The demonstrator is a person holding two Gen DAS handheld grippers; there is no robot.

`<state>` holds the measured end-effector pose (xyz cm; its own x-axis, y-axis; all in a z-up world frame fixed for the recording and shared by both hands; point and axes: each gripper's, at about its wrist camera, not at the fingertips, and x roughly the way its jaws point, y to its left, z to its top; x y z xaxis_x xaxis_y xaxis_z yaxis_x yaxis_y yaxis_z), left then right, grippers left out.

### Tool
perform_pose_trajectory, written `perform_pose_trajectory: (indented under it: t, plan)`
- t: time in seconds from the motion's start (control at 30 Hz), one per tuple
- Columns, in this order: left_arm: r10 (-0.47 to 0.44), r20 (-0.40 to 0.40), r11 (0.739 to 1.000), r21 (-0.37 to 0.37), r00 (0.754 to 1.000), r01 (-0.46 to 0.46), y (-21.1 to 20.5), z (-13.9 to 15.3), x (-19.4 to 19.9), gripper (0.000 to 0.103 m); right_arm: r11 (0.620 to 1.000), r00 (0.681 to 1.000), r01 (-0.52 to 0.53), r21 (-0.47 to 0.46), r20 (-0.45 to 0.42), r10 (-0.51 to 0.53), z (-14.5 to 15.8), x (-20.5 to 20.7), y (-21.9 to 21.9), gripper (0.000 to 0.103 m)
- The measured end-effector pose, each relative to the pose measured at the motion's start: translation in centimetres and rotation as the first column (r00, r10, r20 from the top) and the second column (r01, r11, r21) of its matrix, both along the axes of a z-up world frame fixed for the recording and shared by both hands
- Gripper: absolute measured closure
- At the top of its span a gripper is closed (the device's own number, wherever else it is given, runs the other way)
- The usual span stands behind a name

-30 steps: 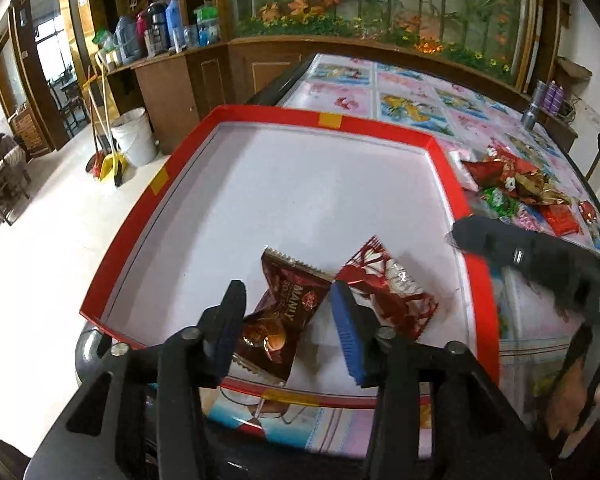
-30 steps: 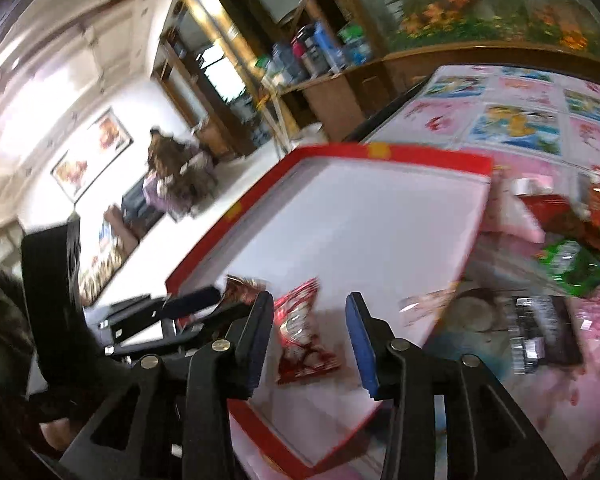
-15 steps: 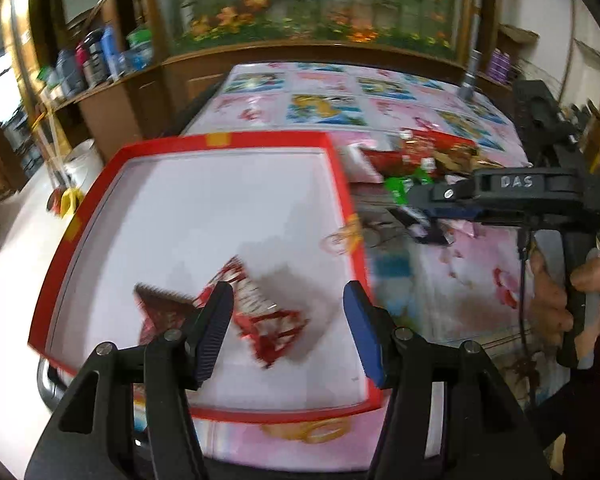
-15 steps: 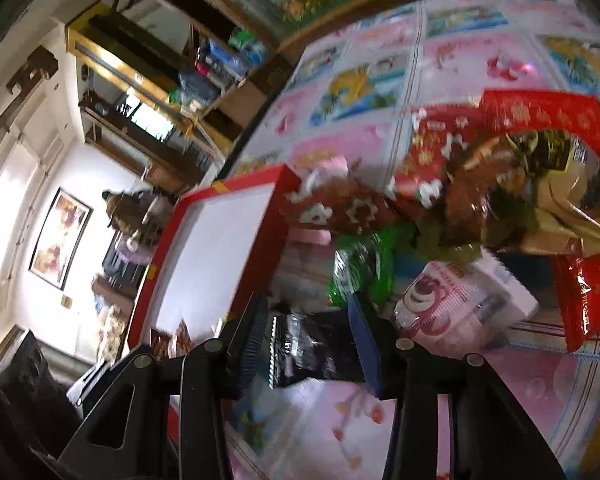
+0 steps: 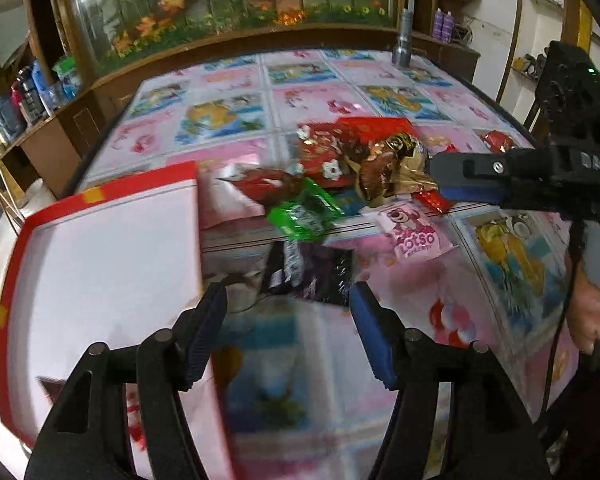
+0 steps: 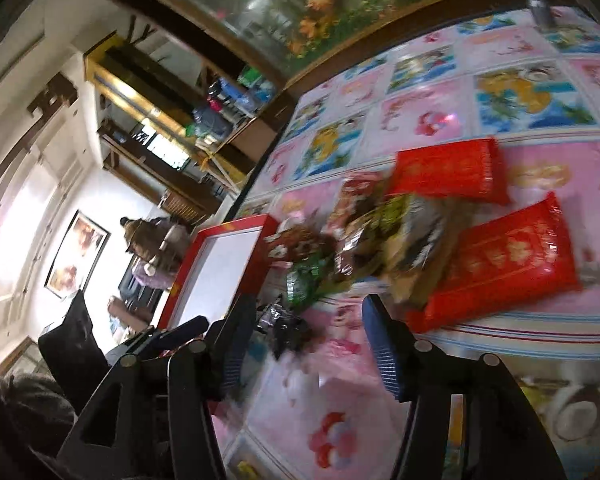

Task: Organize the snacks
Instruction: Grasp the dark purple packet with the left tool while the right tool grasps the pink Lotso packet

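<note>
Both grippers have swung away from the tray (image 5: 100, 264) toward the snack pile. The left gripper (image 5: 288, 328) is hanging spread and empty just short of the black packet (image 5: 316, 268), beside the tray's right rim. The right gripper (image 6: 300, 344) is also gaping empty, reaching level over the pile's near edge, where the green packet (image 5: 304, 216) and pink packet (image 5: 414, 232) are lying right of the tray.
</note>
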<state>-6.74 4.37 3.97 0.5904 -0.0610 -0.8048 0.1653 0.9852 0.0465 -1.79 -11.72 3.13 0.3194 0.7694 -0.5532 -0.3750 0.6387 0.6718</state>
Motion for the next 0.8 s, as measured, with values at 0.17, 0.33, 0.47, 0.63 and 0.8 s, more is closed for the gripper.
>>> perform_pose_trajectory:
  t: [0.17, 0.33, 0.47, 0.63, 0.8]
  plan:
    - [-0.001, -0.037, 1.0, 0.012, 0.999, 0.002, -1.0, -1.7, 1.7, 0.04, 0.997, 0.999, 0.007, -0.074, -0.051, -0.011, -1.2, 0.5, 0.2, 0.045]
    - [-0.006, -0.057, 1.0, 0.005, 0.998, 0.006, -0.7, -2.8, 2.5, 0.04, 0.988, 1.0, -0.002, -0.152, -0.026, -0.002, -1.2, -0.5, 1.1, 0.045]
    - [-0.016, -0.054, 1.0, -0.013, 0.998, 0.016, -0.5, -2.8, 2.6, 0.043, 0.973, 1.0, -0.016, -0.232, -0.009, 0.014, -1.6, -1.0, 2.3, 0.045]
    - [-0.018, -0.048, 0.999, -0.027, 0.999, 0.017, -0.5, -2.8, 2.6, 0.052, 0.951, 0.998, -0.006, -0.31, 0.055, 0.025, -1.6, -1.8, 3.4, 0.047]
    - [-0.011, -0.051, 0.999, -0.045, 0.999, 0.009, -0.3, -2.7, 2.7, 0.057, 0.932, 0.993, 0.01, -0.362, 0.11, 0.032, -1.5, -2.4, 4.1, 0.047]
